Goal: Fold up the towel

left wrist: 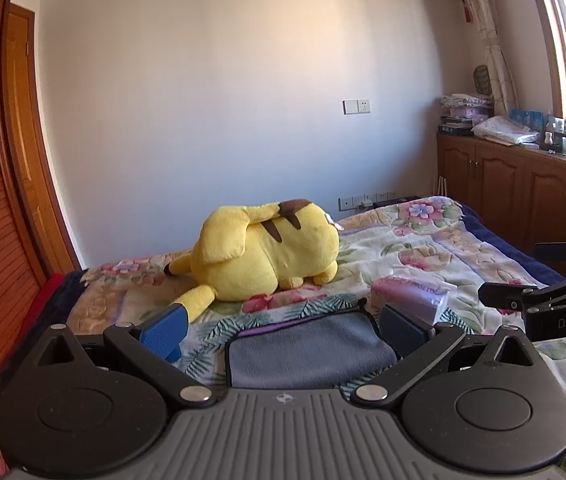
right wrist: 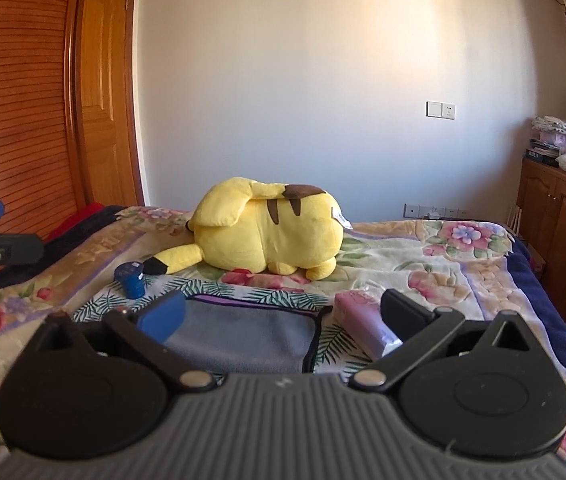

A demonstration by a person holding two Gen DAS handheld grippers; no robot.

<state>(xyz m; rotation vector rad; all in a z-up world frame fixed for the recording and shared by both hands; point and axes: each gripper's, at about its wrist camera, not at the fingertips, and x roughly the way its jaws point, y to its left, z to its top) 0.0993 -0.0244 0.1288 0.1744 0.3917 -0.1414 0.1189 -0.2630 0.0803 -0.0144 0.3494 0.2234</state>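
Note:
A grey towel (left wrist: 307, 350) with dark trim and a purple edge lies folded flat on the flowered bedspread (left wrist: 423, 248). My left gripper (left wrist: 283, 328) is open, its blue fingers wide apart on either side of the towel, just above it. In the right wrist view the same towel (right wrist: 243, 338) lies between the fingers of my right gripper (right wrist: 283, 314), which is open and empty, its left finger (right wrist: 163, 316) over the towel's left part. The right gripper also shows at the right edge of the left wrist view (left wrist: 543, 304).
A yellow plush toy (left wrist: 259, 252) lies on the bed behind the towel. A purple tissue pack (right wrist: 363, 320) lies to the towel's right, a small blue can (right wrist: 131, 278) to its left. Wooden wardrobe (right wrist: 15, 100) on the left, cabinets (left wrist: 523, 184) on the right.

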